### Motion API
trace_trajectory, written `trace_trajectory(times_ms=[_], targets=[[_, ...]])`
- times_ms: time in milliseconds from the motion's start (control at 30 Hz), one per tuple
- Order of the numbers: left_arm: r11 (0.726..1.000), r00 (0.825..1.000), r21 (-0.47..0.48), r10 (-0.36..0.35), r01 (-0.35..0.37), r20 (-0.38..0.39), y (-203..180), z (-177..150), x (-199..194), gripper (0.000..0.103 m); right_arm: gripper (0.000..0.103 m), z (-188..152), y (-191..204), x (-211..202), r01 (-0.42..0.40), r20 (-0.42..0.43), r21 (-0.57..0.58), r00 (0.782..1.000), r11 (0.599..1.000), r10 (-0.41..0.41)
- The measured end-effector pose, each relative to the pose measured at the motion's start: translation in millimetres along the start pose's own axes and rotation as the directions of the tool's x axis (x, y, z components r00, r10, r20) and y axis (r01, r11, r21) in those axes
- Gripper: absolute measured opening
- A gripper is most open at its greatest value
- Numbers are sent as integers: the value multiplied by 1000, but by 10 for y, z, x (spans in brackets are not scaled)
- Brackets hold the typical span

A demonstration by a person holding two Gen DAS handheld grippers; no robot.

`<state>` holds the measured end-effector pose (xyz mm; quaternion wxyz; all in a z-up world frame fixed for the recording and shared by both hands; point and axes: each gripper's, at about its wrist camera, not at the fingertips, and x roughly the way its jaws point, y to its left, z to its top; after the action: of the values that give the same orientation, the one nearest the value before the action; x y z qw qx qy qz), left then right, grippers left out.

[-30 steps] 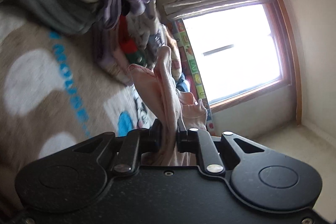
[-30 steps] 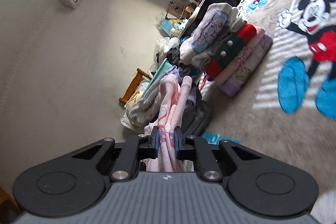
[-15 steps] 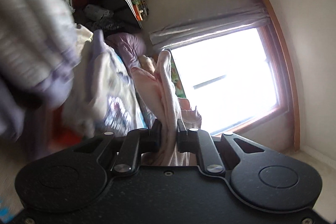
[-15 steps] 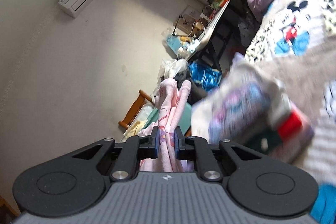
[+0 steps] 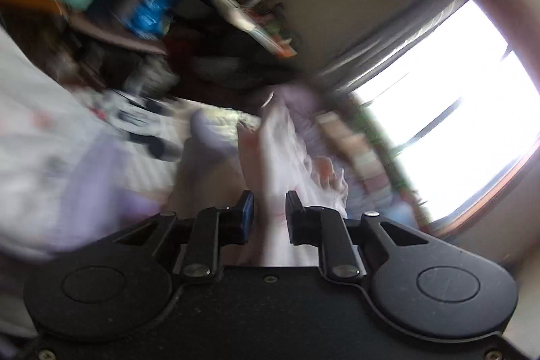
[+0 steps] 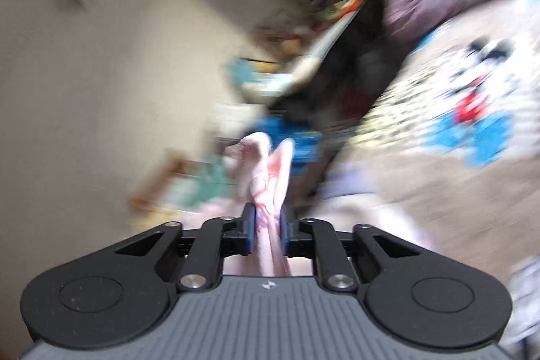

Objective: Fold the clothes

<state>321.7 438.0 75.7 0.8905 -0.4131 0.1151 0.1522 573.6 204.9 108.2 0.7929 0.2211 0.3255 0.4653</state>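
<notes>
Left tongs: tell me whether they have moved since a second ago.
Yes. The left tongs, shut on the pink garment, swung away from the window, which slid from centre toward the right edge.

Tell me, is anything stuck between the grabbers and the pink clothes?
No. The pink garment sits right between the fingers of the right gripper, which is shut on it. The left gripper has it between its fingers too, though blur hides how tightly. Nothing else shows in either gap.

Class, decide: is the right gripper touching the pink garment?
Touching. The right wrist view shows the pink garment pinched between both fingers of the right gripper, with no gap on either side.
</notes>
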Motion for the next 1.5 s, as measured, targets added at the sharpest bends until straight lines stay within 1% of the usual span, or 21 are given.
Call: trace_trajectory(times_ms=[33,100,133,200,267,300,333,367,400,467,533,567,633,700,767,833,933,1033,1100,1367,1500], targets=[[999,999,47,-29,28,20,-17,-53,-120,26,23,-48,10,2,54,31,-49,998,997,-52],[987,996,158,-25,11,90,-100,-162,-368,33,24,-167,12,-113,48,105,-87,994,995,-39],[978,993,208,-29,4,115,-136,-197,-450,33,25,-235,28,-191,29,130,-110,991,994,-15],[968,992,249,-52,22,112,-154,-266,-569,33,26,-387,114,-324,50,153,-204,988,978,-19],[964,994,263,-63,36,95,-173,-336,-661,33,27,-524,141,-428,51,139,-222,990,974,-21],[961,995,275,-65,41,77,-195,-386,-724,38,31,-585,145,-475,51,126,-216,992,975,-24],[957,996,288,-66,46,60,-232,-441,-786,52,33,-640,152,-516,57,108,-207,994,977,-35],[952,997,302,-62,43,52,-265,-499,-812,60,34,-685,169,-553,67,89,-202,995,977,-50],[949,997,315,-51,31,56,-269,-530,-864,70,38,-712,203,-584,83,67,-204,995,975,-71],[941,998,338,-23,0,64,-280,-540,-839,74,44,-762,294,-671,109,32,-204,994,973,-105],[938,998,345,-6,-14,55,-280,-539,-951,88,61,-827,397,-798,136,7,-199,991,971,-137],[939,999,344,0,-16,46,-277,-535,-1017,92,66,-870,449,-867,154,1,-198,988,968,-157],[937,999,349,11,-22,31,-325,-481,-1033,103,83,-964,547,-991,183,-9,-203,982,962,-189],[924,999,380,43,-48,21,-367,-493,-1155,103,92,-1028,652,-1125,186,-31,-227,980,956,-198],[897,995,432,100,-98,18,-501,-543,-1261,103,102,-1093,776,-1271,203,-32,-242,976,949,-217],[869,989,474,145,-143,32,-583,-592,-1362,103,103,-1128,883,-1391,224,-33,-256,970,940,-240],[817,960,508,263,-273,94,-723,-657,-1459,103,103,-1163,1060,-1509,279,-38,-308,952,910,-305],[781,943,537,318,-319,98,-853,-687,-1554,103,103,-1191,1164,-1611,308,-45,-320,940,896,-339],[770,932,540,352,-341,86,-896,-672,-1603,103,103,-1201,1224,-1672,321,-49,-325,934,890,-355],[758,933,552,339,-347,120,-1085,-679,-1866,103,103,-1224,1494,-1900,371,-27,-353,914,859,-406],[740,932,574,339,-350,131,-1159,-711,-1942,103,103,-1235,1571,-1965,393,-13,-359,905,847,-425]])
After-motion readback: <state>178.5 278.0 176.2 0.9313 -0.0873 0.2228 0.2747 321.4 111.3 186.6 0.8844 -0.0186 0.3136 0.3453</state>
